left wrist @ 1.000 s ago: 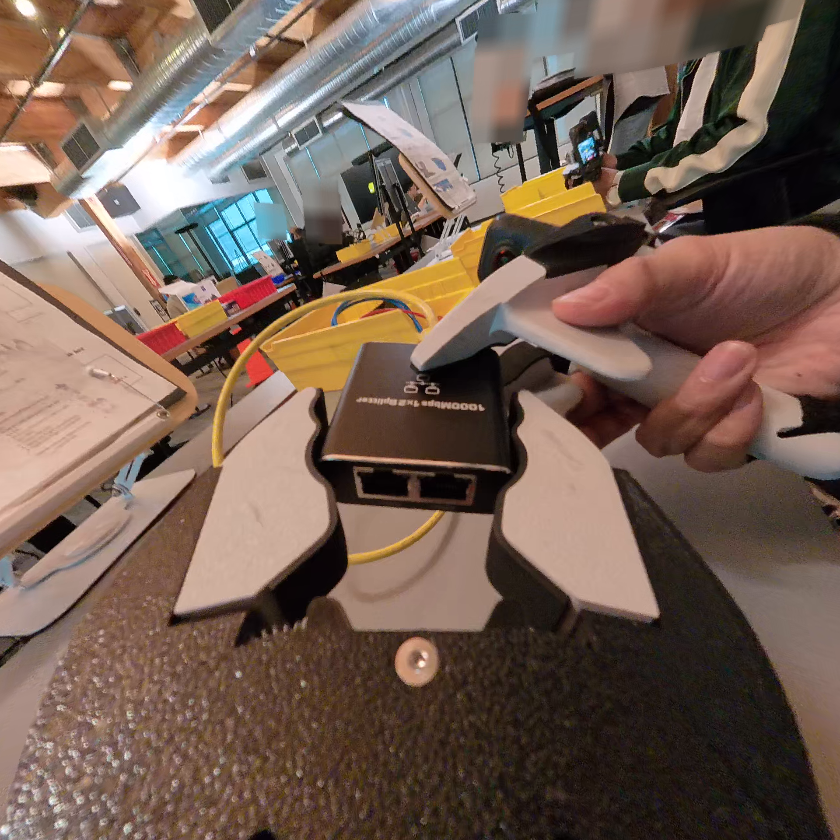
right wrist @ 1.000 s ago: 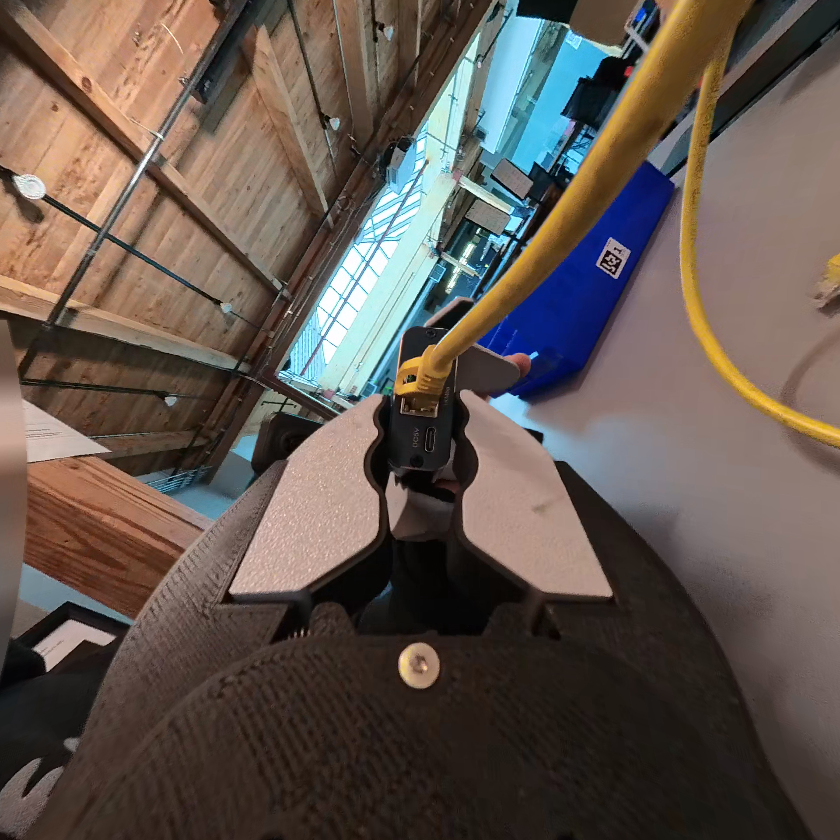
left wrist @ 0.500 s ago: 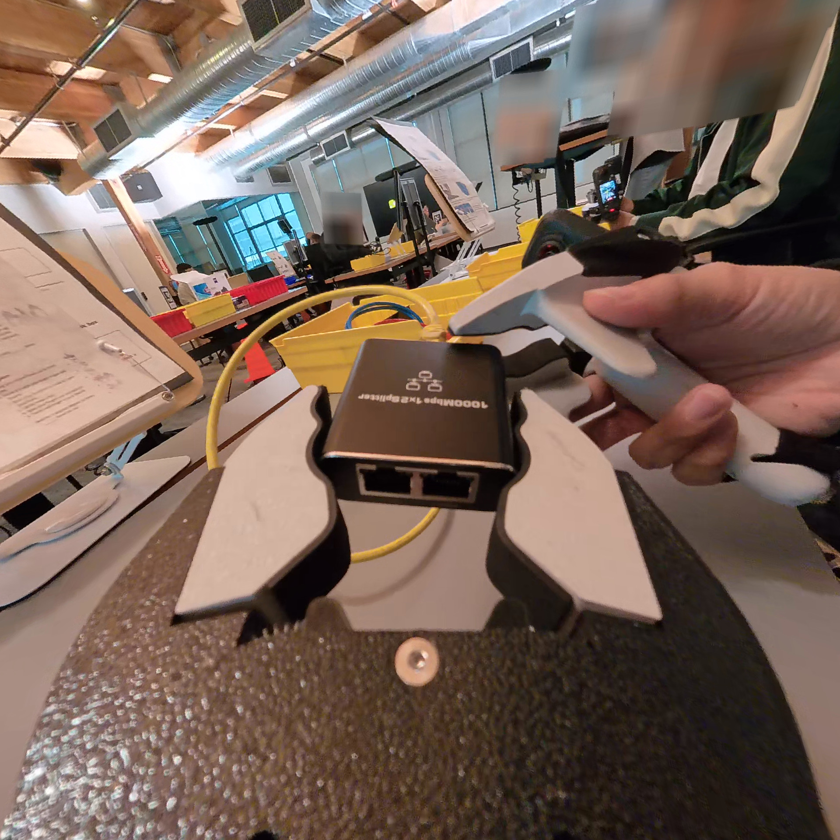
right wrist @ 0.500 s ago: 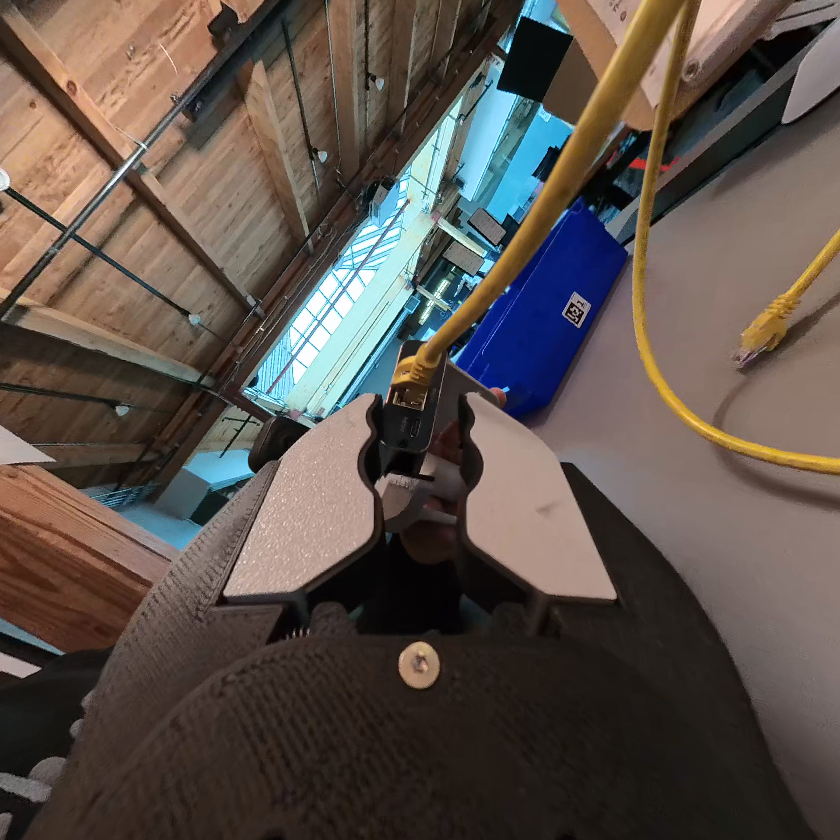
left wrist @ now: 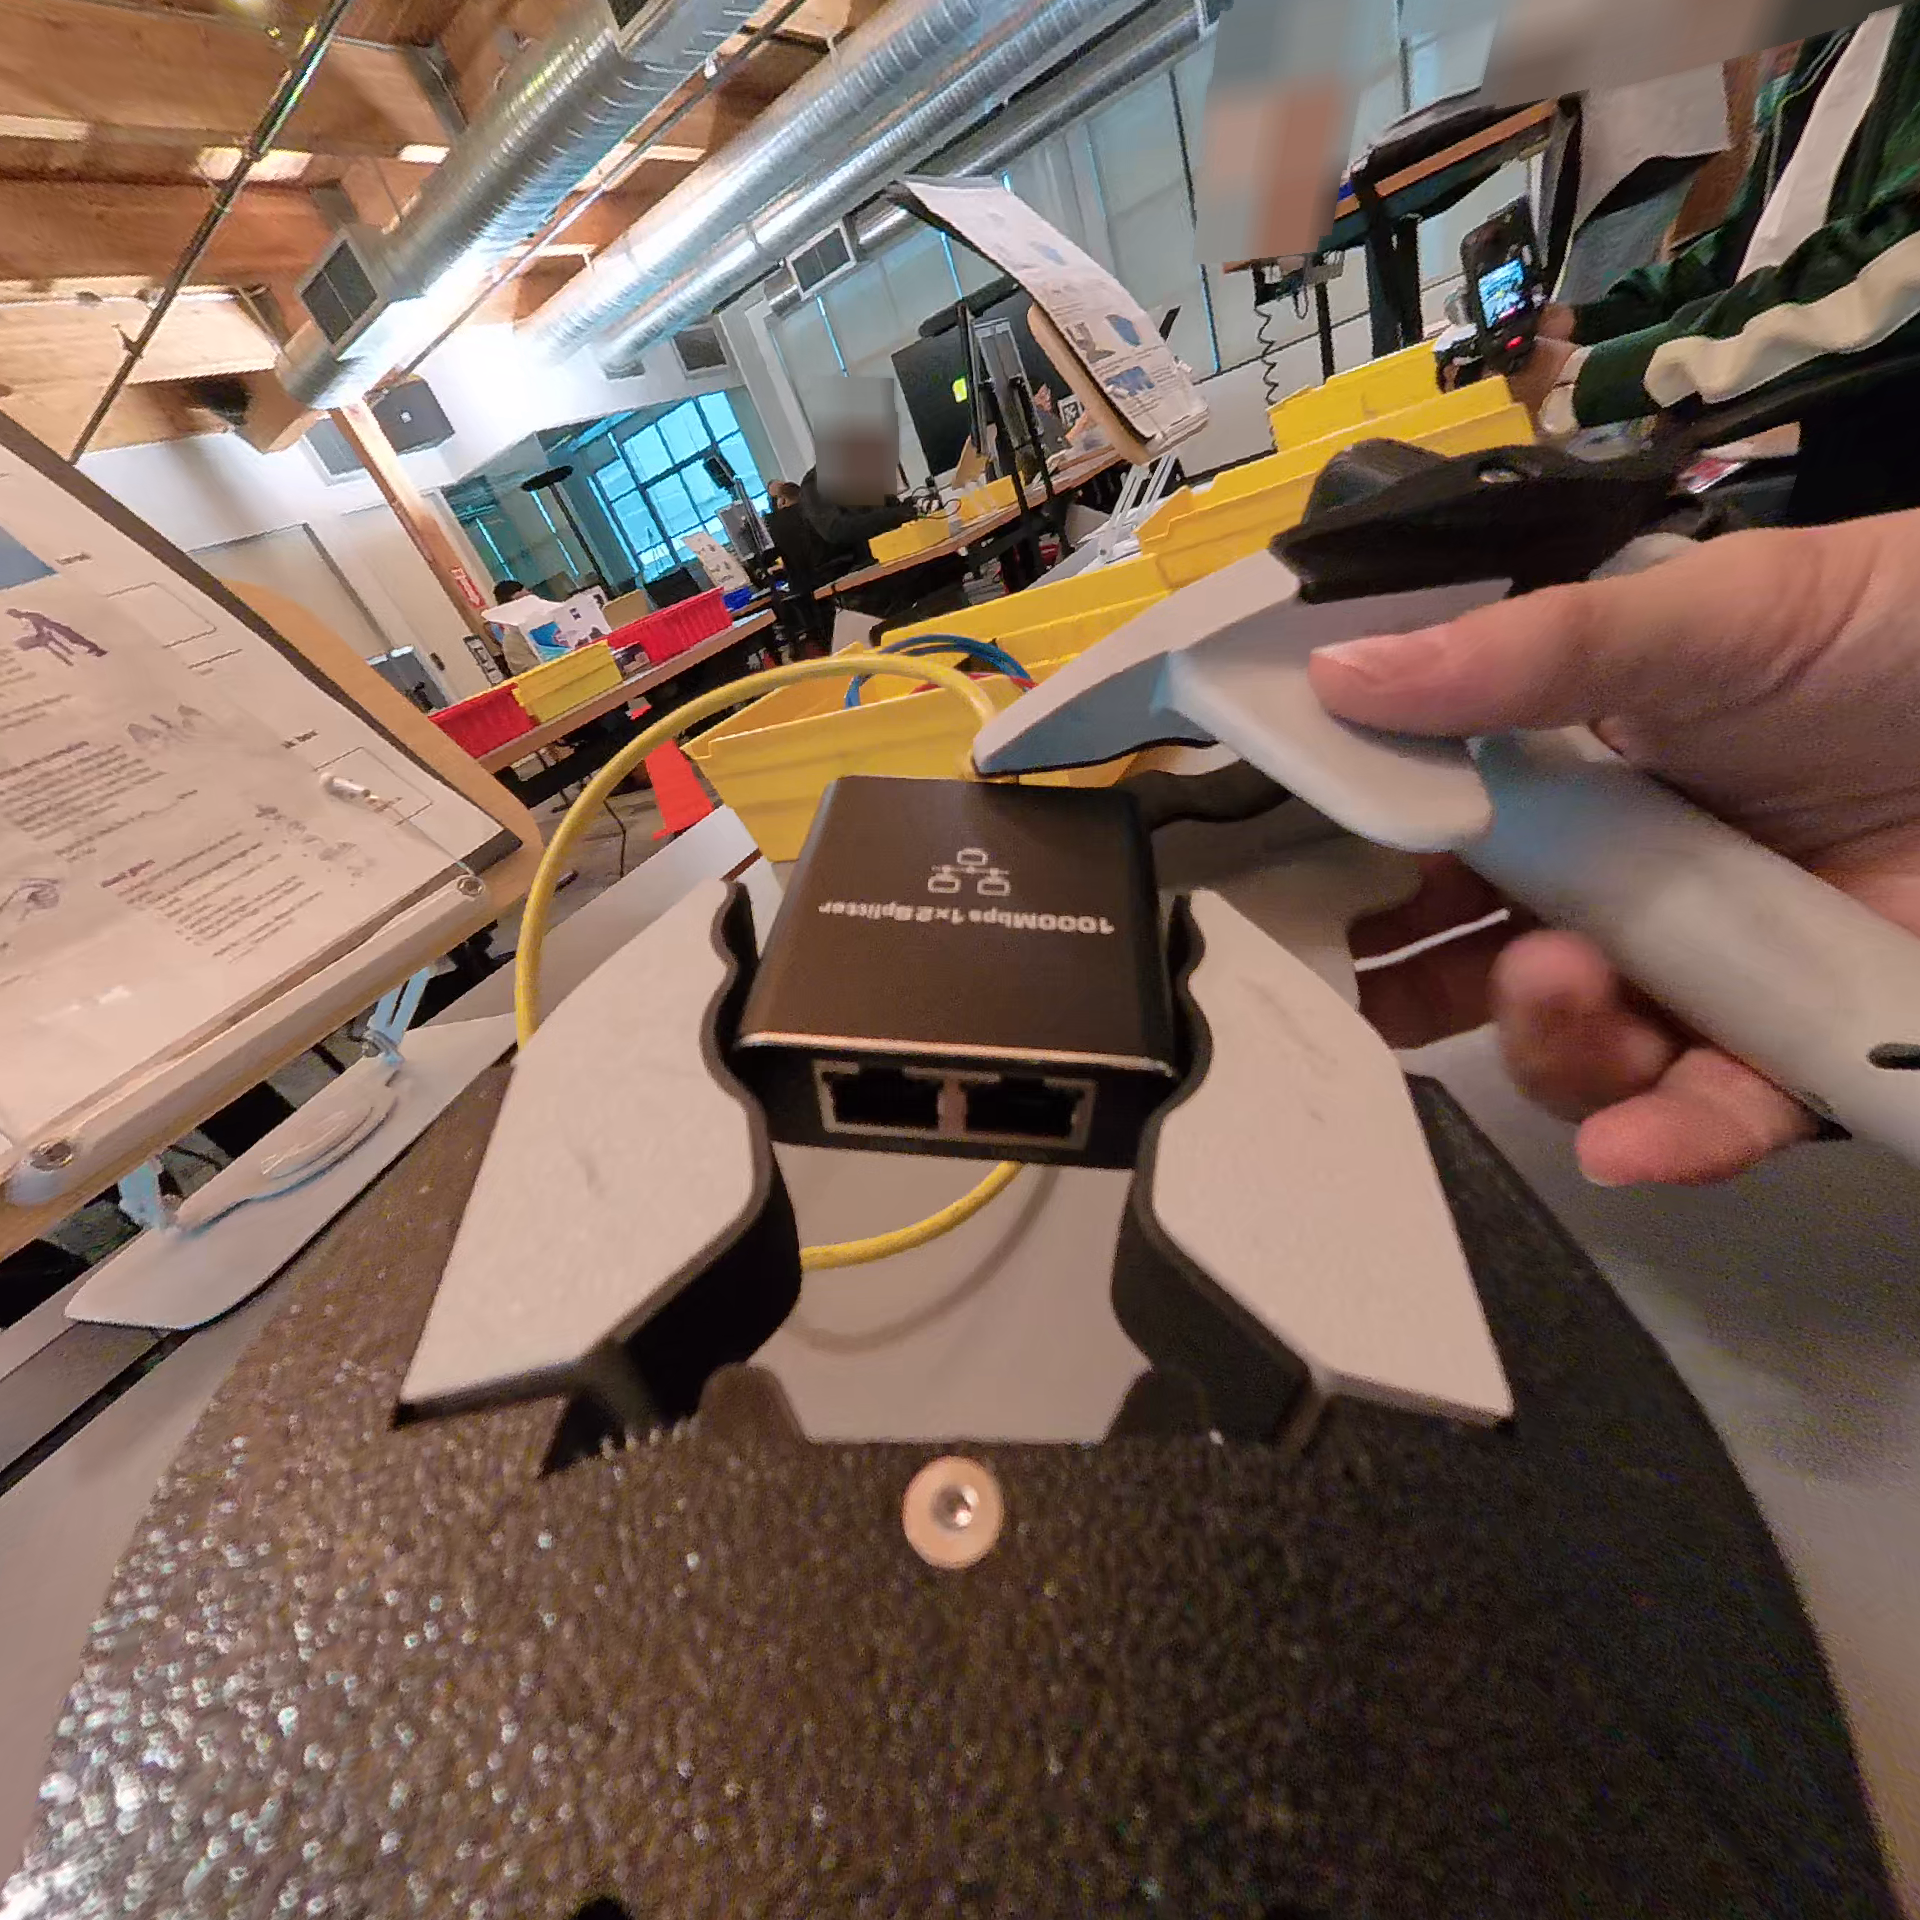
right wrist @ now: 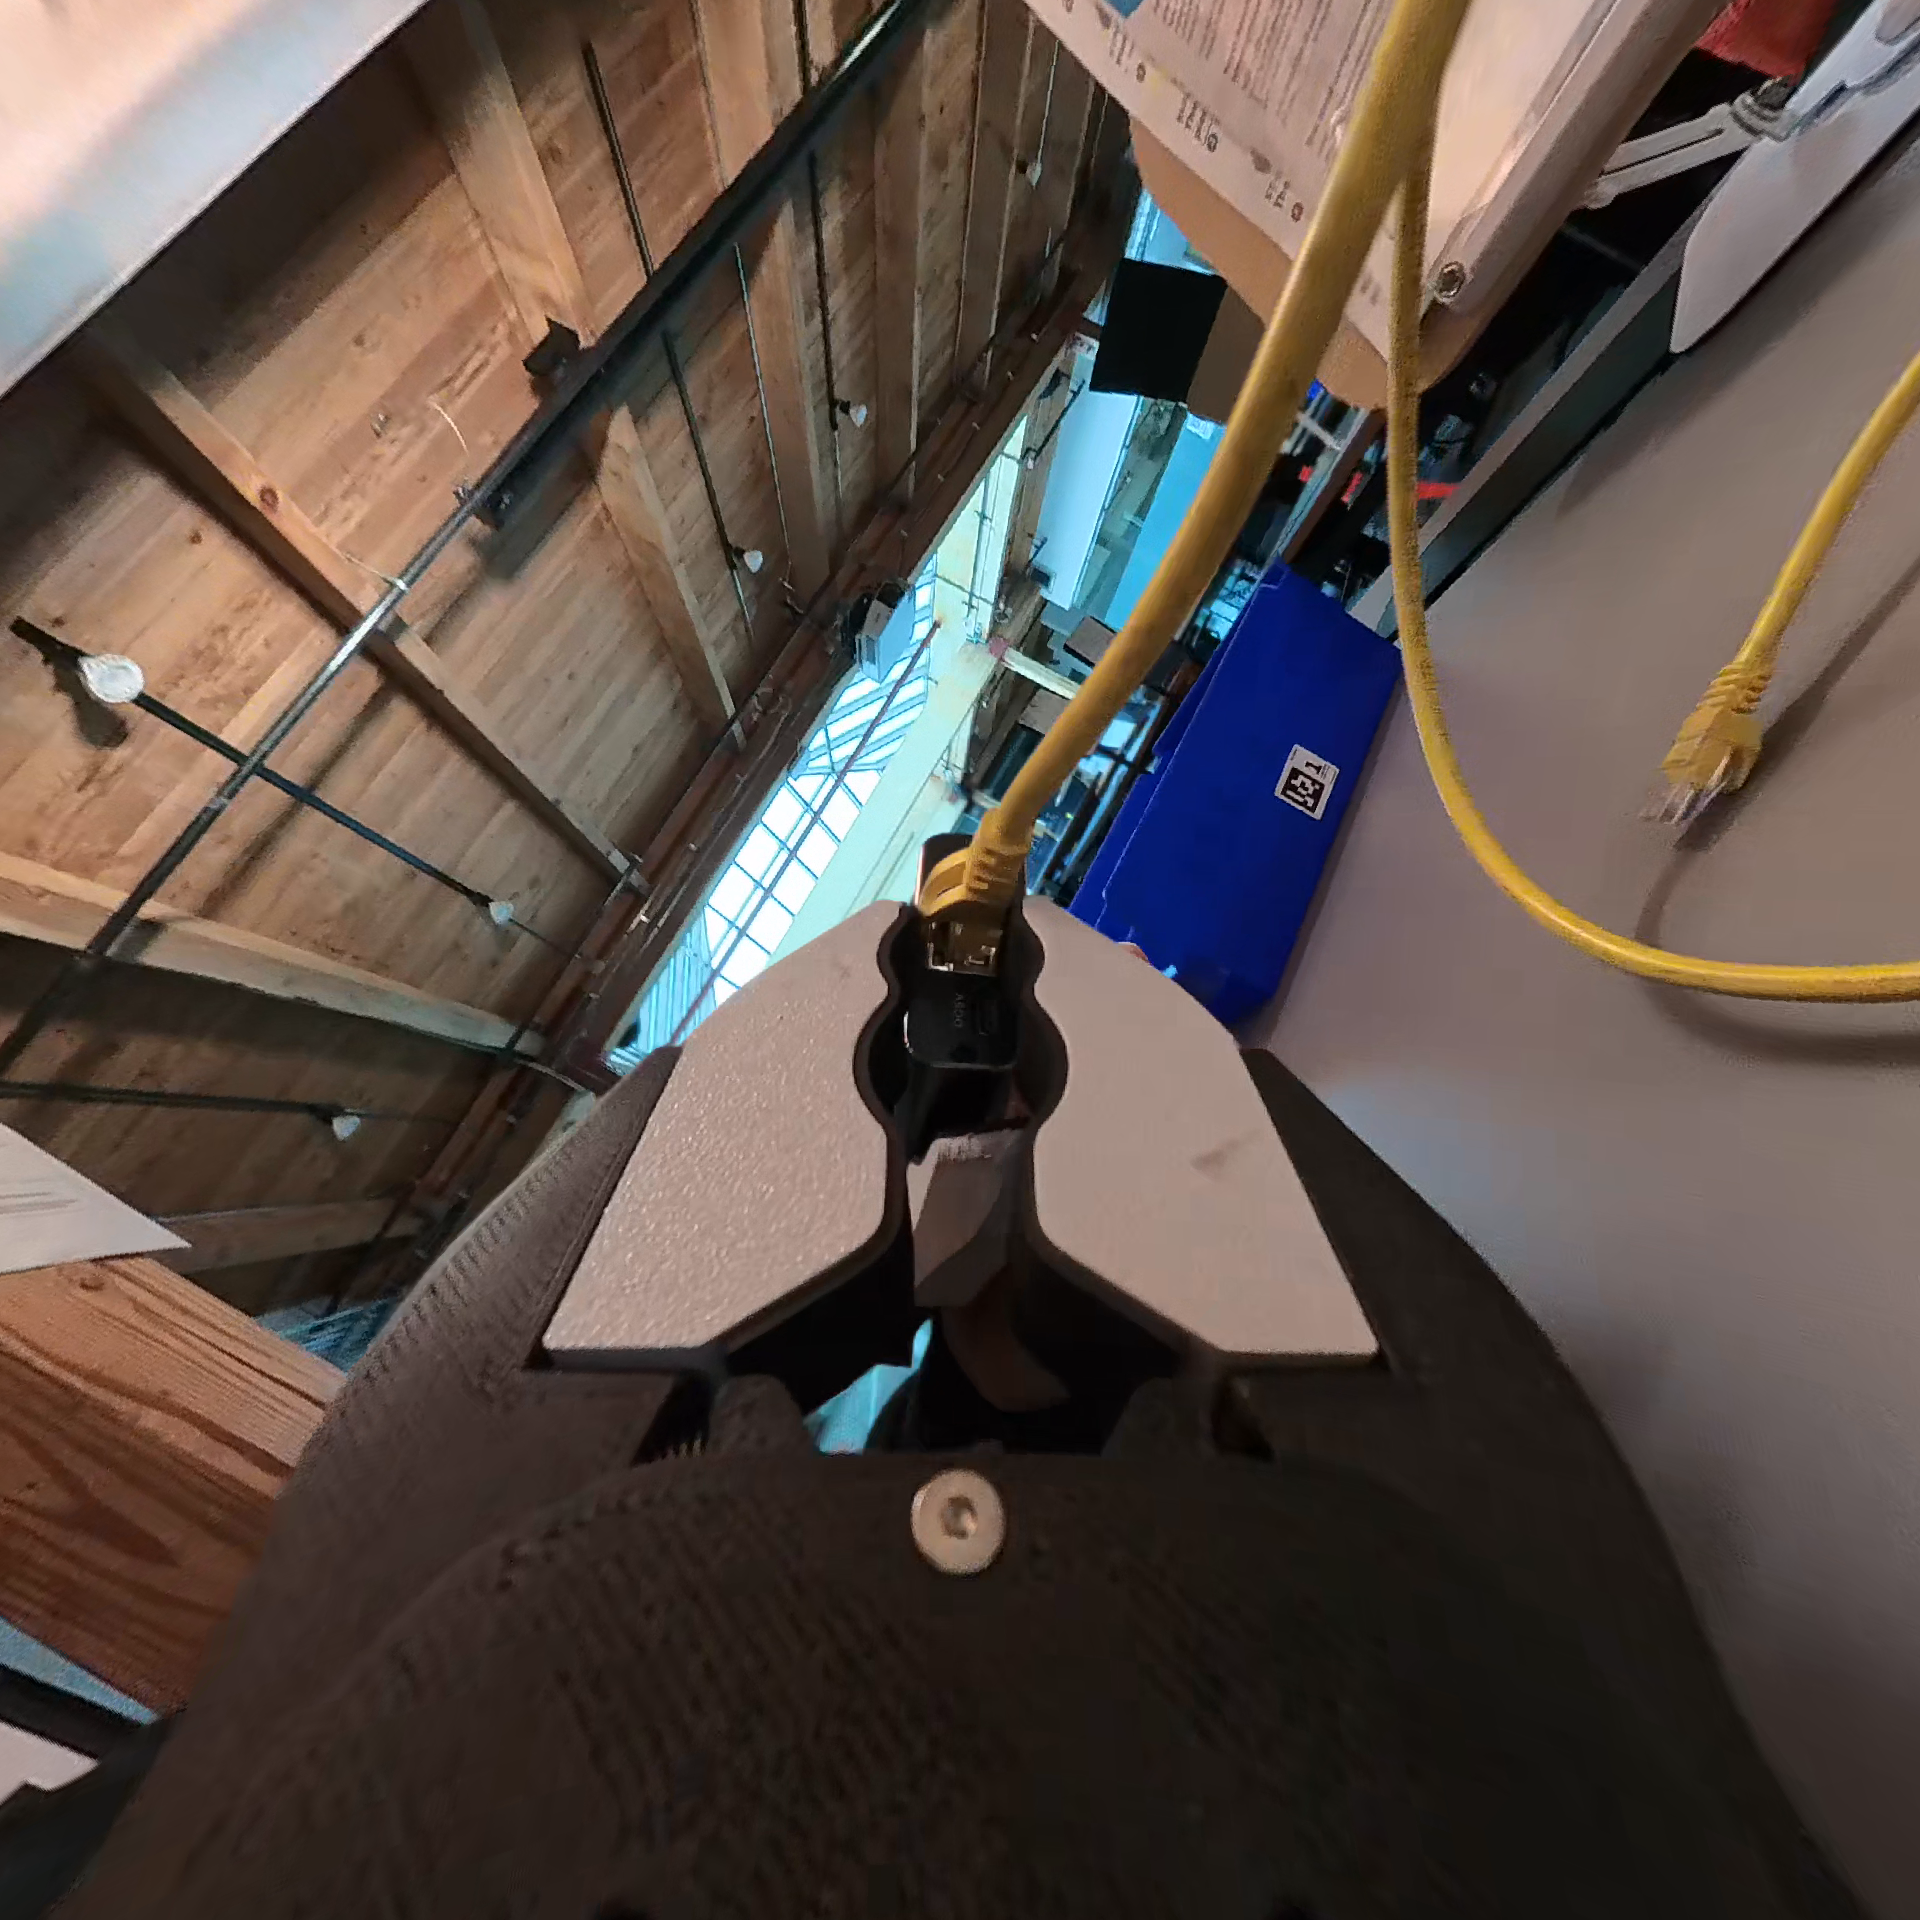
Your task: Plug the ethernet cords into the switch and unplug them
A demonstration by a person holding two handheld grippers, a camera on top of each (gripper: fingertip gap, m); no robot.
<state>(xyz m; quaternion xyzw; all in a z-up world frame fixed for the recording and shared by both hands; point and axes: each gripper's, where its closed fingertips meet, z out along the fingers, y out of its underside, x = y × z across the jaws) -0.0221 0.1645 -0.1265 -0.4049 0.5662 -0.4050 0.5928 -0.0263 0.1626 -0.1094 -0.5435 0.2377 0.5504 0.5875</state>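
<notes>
At centre frame of the left wrist view, the left claw (left wrist: 956, 1023) grips the black switch (left wrist: 961, 940), two empty ports facing the camera. Behind it a yellow bin (left wrist: 831, 753) holds blue and red cables. In the right view, the right claw (right wrist: 961, 1023) pinches the switch's other end beside the plugged yellow ethernet cord (right wrist: 1164, 582); the loose plug (right wrist: 1704, 753) lies on the bench (right wrist: 1558, 1195) at right.

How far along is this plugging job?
Done: one yellow cord is plugged into the switch's far end. In hand: the left gripper clamps the switch, and the right gripper flanks that plug; whether it grips is unclear. Left: the two near ports are empty, and a loose plug lies on the table.
</notes>
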